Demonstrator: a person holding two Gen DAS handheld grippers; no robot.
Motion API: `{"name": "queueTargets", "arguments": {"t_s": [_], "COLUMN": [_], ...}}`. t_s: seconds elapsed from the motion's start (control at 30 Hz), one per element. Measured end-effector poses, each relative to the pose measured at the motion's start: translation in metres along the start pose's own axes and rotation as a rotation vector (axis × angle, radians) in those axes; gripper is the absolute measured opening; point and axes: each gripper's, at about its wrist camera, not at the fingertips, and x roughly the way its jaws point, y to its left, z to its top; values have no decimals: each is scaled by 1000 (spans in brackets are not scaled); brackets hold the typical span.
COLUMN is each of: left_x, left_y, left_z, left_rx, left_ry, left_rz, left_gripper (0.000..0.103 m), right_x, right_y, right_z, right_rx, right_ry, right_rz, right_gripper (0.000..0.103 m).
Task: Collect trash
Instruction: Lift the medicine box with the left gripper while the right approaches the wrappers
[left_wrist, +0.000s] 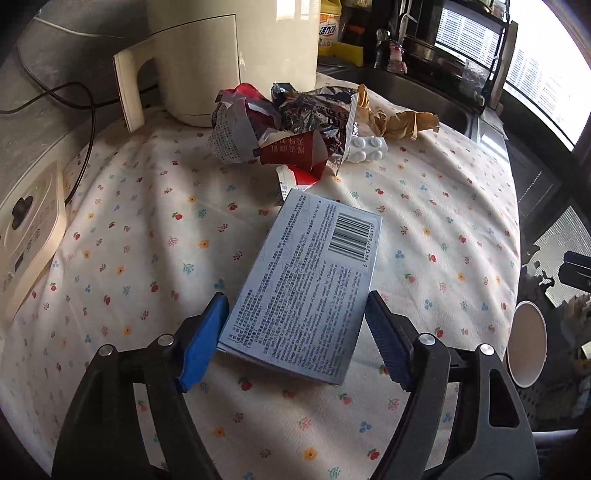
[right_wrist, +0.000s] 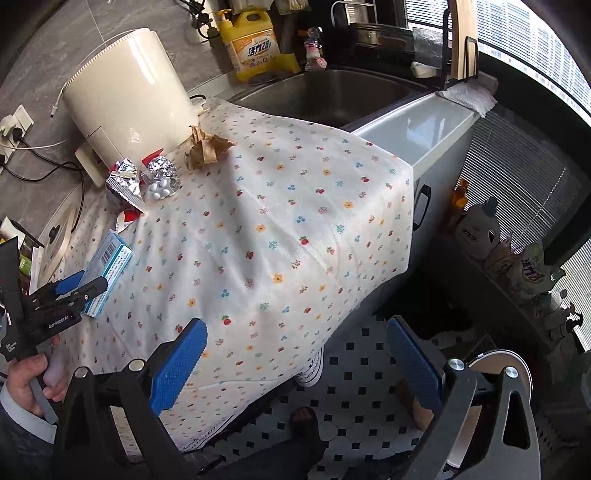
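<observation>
A flat blue box (left_wrist: 306, 280) with a barcode lies lengthwise on the flowered tablecloth (left_wrist: 147, 229). My left gripper (left_wrist: 295, 299) has a blue pad against each long edge of the box's near end and is shut on it; the right wrist view shows the same gripper (right_wrist: 88, 282) and box (right_wrist: 110, 264) at far left. Beyond the box lies a heap of crumpled foil and red wrappers (left_wrist: 288, 125), a white blister pack (left_wrist: 365, 149) and crumpled brown paper (left_wrist: 399, 118). My right gripper (right_wrist: 295, 328) hangs open over the table's near edge with nothing between its fingers.
A cream appliance (left_wrist: 229, 55) stands behind the trash, with a power strip (left_wrist: 29, 236) and cables to the left. A steel sink (right_wrist: 332, 92) and a yellow detergent bottle (right_wrist: 255, 44) lie further back. A paper cup (left_wrist: 526, 343) sits off the table's right edge, over tiled floor (right_wrist: 354, 406).
</observation>
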Motion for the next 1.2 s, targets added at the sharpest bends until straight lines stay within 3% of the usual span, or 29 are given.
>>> {"name": "queueTargets", "arguments": {"t_s": [0.27,0.37,0.43,0.6,0.9,1.0,1.07,1.2], "left_x": [-32,-44,-50,-65,-77,-80,-81,-80], "left_y": [32,50,64,98,122,126,128,130], "left_z": [-18,-25,-29,-42,-63,-66,-69,-72], "left_rx": [-145,-194,-234,-338,-414,-436,-450,-462], "left_ry": [-78,-95,-105,-122,-136,-144,-145,-142], "left_rz": [-2,28,48,88,130,132,133,139], "left_gripper": [70,70,70,70,70,70,70,70], "right_x": [25,36,44,63,101,117,124,136], "right_y": [64,92,112,160,226,233,229,224], "right_z": [25,35,40,52,74,82,87,95], "right_rx": [-129,-185,-231,-327,-360,-339,-303,-282], "right_ry": [18,25,31,36,41,49,47,51], "right_rz": [72,108,138,209,248,210,179,144], "right_gripper": [93,82,69,56,56,58,66,67]}}
